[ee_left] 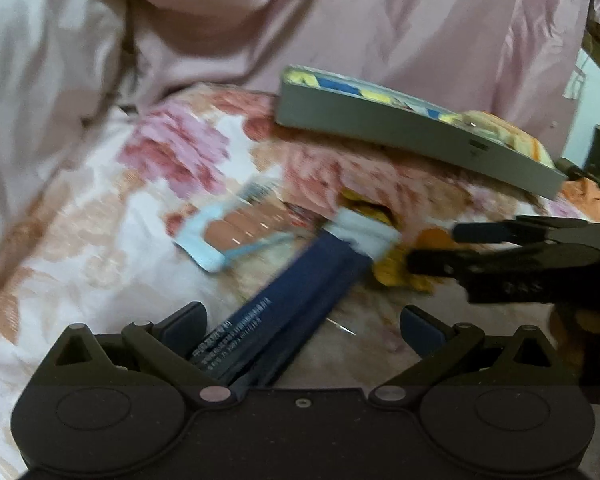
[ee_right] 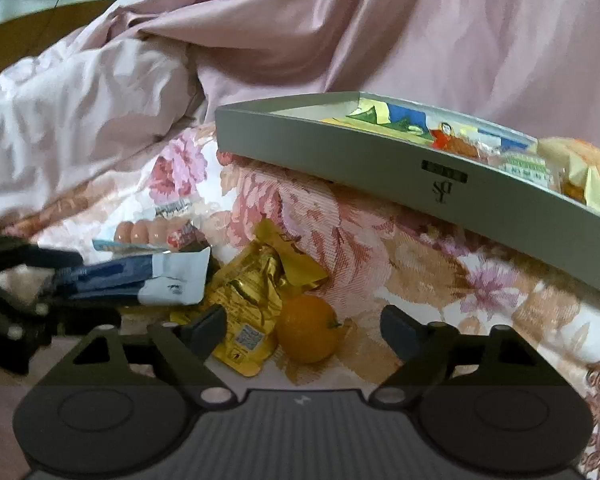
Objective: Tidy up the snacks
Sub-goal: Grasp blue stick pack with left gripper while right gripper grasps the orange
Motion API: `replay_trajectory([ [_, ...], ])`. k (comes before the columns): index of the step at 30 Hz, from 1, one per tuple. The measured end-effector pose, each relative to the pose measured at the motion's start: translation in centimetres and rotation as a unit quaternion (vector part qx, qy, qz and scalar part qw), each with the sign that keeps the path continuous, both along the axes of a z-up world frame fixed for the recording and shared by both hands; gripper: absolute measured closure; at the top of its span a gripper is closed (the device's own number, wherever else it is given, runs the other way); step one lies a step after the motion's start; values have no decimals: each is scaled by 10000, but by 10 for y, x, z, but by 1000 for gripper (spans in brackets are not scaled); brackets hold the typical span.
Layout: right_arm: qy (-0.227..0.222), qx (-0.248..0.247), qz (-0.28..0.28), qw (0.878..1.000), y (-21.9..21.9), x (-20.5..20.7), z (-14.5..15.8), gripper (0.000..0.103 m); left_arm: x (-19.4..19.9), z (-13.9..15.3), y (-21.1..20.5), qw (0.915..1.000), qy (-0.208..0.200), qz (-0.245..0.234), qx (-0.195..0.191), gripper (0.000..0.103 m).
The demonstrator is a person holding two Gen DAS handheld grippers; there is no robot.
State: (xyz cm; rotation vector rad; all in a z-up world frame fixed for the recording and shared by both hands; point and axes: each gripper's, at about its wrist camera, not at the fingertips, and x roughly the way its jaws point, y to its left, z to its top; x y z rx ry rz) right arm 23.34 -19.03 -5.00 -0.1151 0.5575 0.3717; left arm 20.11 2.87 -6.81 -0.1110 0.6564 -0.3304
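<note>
A grey cardboard tray point(ee_right: 380, 152) holding several snack packets lies on the flowered bedspread; it also shows in the left wrist view point(ee_left: 400, 128). My left gripper point(ee_left: 300, 320) is open, and a dark blue and white packet point(ee_left: 300, 296) lies between its fingers, passing under the left one. The same packet point(ee_right: 148, 280) shows in the right wrist view. My right gripper point(ee_right: 304, 328) is open, with an orange point(ee_right: 308, 328) between its fingers and a gold packet point(ee_right: 252, 300) by the left finger. A sausage pack point(ee_right: 152, 232) lies behind; it also shows in the left wrist view point(ee_left: 240, 232).
A pink quilt point(ee_right: 340, 32) is bunched up behind the tray and to the left. The flowered bedspread point(ee_right: 420, 280) runs under everything. The right gripper point(ee_left: 432, 248) reaches in from the right in the left wrist view.
</note>
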Motion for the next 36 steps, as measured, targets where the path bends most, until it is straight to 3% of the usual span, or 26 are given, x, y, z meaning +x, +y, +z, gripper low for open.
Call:
replay_trajectory([
  [4,116,177,-31,9998,-6,2,0,21,-4,1,-6,9990,325,-249,-153,1],
  [8,199,247,-36,9995,-8,2,0,21,-11,3,-18,9988,336,-339,-88,1],
  [11,212,237,7,9995,-8,2,0,21,-13,3,-26,9993,213,-220,225,4],
  [15,173,215,-2,9996,-7,1,1,21,-13,-1,-34,9958,21,-65,913,9],
  [18,163,246,-52,9996,-8,2,1,21,-13,-3,-36,9935,-27,20,1140,14],
  [22,181,302,-98,9993,-10,3,0,23,-15,-2,-36,9936,-119,20,1122,21],
  [29,310,397,56,9987,-9,4,-2,34,-15,-2,-37,9946,-87,83,1026,45],
  [33,367,468,188,9980,-7,3,-2,44,-13,0,-31,9969,-3,221,751,56],
  [36,403,511,287,9975,-6,2,-1,53,-13,1,-29,9977,63,303,600,58],
])
